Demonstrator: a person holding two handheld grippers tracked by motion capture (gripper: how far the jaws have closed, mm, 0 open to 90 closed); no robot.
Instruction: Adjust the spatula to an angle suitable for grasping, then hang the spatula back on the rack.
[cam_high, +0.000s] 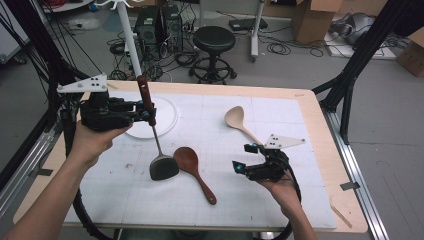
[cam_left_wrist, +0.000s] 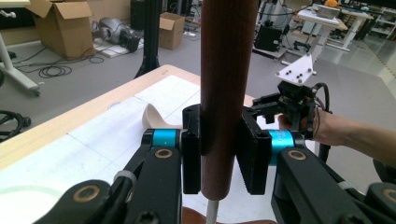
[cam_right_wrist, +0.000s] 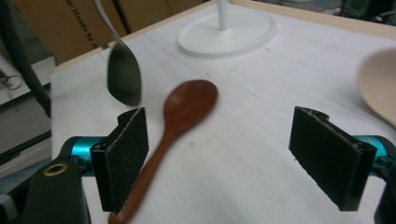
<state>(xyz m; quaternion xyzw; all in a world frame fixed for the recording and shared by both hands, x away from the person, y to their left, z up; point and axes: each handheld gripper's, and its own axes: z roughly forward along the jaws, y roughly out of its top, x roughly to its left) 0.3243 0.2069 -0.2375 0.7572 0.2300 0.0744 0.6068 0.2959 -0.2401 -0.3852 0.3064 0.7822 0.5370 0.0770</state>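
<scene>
**Left tool holds a spatula upright while the open right tool nears a dark wooden spoon**

Seen from the high view, a person works at a white-covered worktop (cam_high: 250, 200) with a hand-held tool in each hand. At the left of the frame, the left tool (cam_high: 145, 114) is clamped on the reddish-brown wooden handle of a spatula (cam_high: 155, 145). The spatula hangs nearly upright, its thin metal shank running down to a dark blade just above the worktop near the centre. In the left gripper view the two black pads press the handle from both sides.

Just right of the blade lies a dark wooden spoon (cam_high: 194, 170), flat on the worktop. Its long axis runs diagonally: bowl toward the upper left, handle tip toward the lower right of the frame.

The right tool (cam_high: 243, 157) sits at lower right of centre, jaws wide apart and holding nothing. It is the nearer tool to the spoon, which lies to its left, with the handle end closest. In the right gripper view, the spoon's handle (cam_right_wrist: 154, 163) runs up from the bottom edge beside the left-hand pad (cam_right_wrist: 125, 154), not yet centred between the jaws.

A pale wooden spoon (cam_high: 239, 122) lies beyond the right tool. A white round stand base (cam_high: 162, 117) sits behind the left tool.
</scene>
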